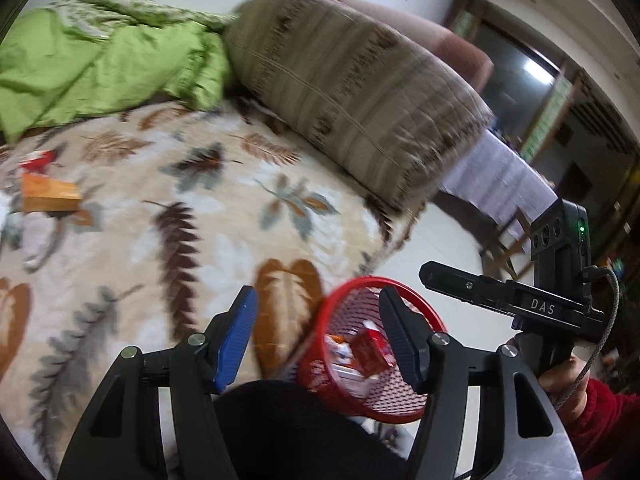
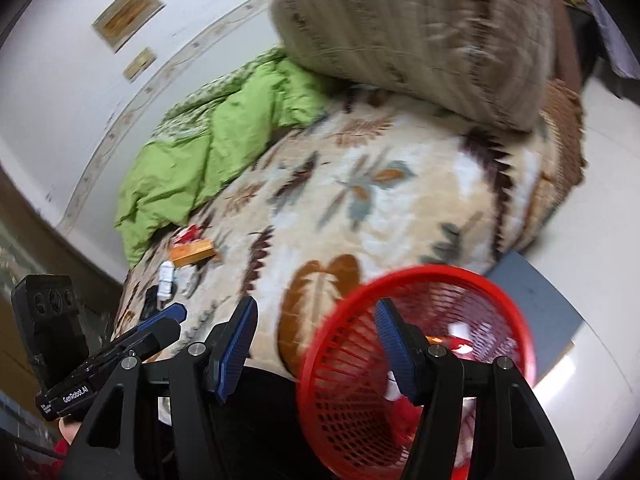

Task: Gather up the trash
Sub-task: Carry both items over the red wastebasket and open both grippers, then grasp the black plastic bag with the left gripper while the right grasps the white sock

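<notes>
A red mesh basket (image 1: 360, 344) is seen tilted at the lower centre of the left wrist view, its open mouth turned up-right — red and white wrappers (image 1: 370, 354) lie inside. At the left edge an orange box (image 1: 48, 198) lies flat on the leaf-print blanket, with a red scrap (image 1: 38, 159) just above it and white crumpled litter (image 2: 166, 276) below.

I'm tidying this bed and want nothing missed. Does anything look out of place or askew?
Yes. An orange box, a red wrapper and a white scrap lie loose on the blanket near the green quilt. The red basket looks tilted, already holding some trash.
</notes>
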`<state>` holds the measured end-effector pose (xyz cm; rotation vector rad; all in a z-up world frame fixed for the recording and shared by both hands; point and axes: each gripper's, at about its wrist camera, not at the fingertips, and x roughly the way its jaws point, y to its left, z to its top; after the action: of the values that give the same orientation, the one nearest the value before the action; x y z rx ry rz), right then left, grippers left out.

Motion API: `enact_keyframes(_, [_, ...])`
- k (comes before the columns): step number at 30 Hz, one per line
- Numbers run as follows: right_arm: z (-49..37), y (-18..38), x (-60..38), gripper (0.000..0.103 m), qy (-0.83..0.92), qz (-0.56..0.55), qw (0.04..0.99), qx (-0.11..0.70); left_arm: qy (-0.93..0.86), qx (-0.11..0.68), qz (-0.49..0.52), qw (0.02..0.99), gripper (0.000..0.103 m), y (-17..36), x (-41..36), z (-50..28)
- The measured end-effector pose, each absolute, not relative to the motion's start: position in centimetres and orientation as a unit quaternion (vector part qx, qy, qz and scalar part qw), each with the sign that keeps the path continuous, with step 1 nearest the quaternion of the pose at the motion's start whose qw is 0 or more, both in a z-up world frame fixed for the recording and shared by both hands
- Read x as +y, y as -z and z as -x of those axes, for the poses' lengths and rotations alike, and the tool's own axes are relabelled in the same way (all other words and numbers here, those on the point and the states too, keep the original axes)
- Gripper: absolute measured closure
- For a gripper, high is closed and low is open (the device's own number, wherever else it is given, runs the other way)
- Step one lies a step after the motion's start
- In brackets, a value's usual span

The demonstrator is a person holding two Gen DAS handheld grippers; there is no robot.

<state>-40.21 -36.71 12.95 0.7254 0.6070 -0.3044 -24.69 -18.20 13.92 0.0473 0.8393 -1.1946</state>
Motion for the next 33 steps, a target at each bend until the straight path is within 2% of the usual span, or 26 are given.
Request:
enact_keyframes(22, [21.5, -12.5, -25.5, 0.037, -0.012, -0.263, 0.894, 0.361, 0.379, 0.384, 0.075, 0.839, 0.040, -13.3, -3.2, 14.4])
enact_keyframes(33, [12.7, -10.5, -22.3, 0.033, -0.039, -0.239, 0.886, 0.396, 0.263, 0.393, 0.130, 0.871, 0.039, -10.6, 4.6, 8.0])
